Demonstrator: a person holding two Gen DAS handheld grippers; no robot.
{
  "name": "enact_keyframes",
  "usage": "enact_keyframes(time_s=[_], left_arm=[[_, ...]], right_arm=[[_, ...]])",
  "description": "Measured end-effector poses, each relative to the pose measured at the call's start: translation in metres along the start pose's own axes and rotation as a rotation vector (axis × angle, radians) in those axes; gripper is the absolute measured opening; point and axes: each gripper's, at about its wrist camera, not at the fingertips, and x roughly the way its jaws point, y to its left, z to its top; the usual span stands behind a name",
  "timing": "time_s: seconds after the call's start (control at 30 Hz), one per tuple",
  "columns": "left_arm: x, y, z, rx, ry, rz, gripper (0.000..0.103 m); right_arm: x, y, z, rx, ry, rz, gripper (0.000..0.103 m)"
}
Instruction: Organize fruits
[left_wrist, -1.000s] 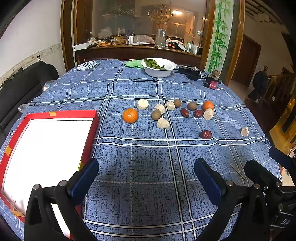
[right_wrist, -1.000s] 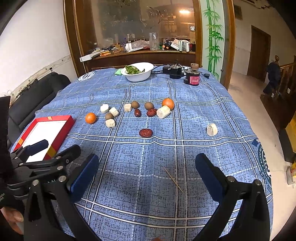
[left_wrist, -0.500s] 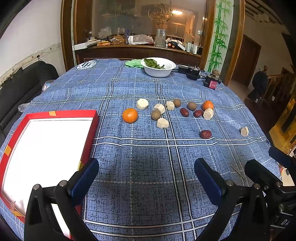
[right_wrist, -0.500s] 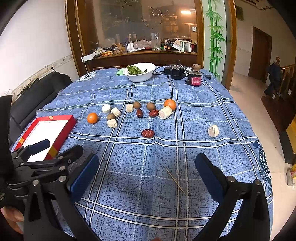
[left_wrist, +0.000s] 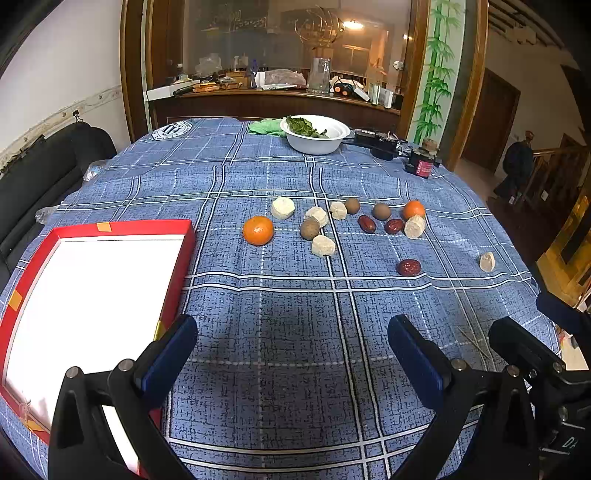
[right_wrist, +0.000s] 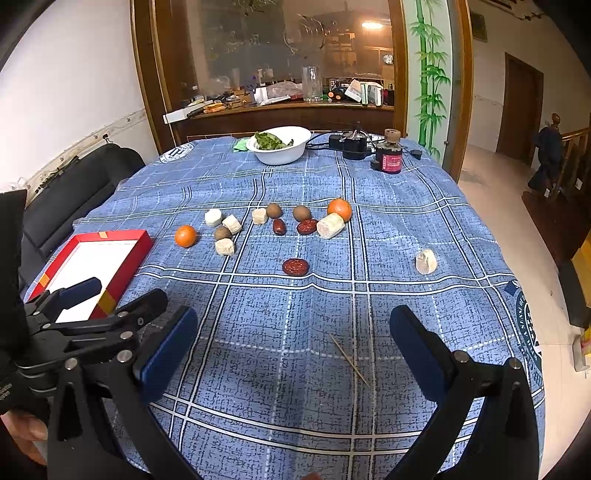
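Fruits lie in a loose row across the middle of the blue checked tablecloth: an orange at the left, a second orange at the right, brown round fruits, red dates and several pale chunks. One pale chunk lies alone far right. A red tray with a white floor sits at the left. My left gripper is open above the near cloth, holding nothing. My right gripper is open too, well short of the fruits.
A white bowl of greens stands at the far side, with a black power strip and a small dark jar beside it. A thin stick lies on the cloth near my right gripper. A black sofa borders the left.
The right wrist view has shifted slightly, the fruits now sitting a little lower and nearer. The left gripper has not visibly moved. Both stay open.
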Motion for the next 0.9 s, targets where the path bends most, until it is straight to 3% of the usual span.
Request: enact_keyframes(time_s=[0.57, 0.9], left_arm=[[0.013, -0.004, -0.008, 0.020, 0.046, -0.010, 0.102], [0.031, -0.028, 0.000, 0.056, 0.057, -0.091, 0.098]], right_arm=[[0.000, -0.022, -0.003, 0.024, -0.006, -0.006, 0.103], [0.029, -0.105, -0.003, 0.130, 0.041, -0.109, 0.097]])
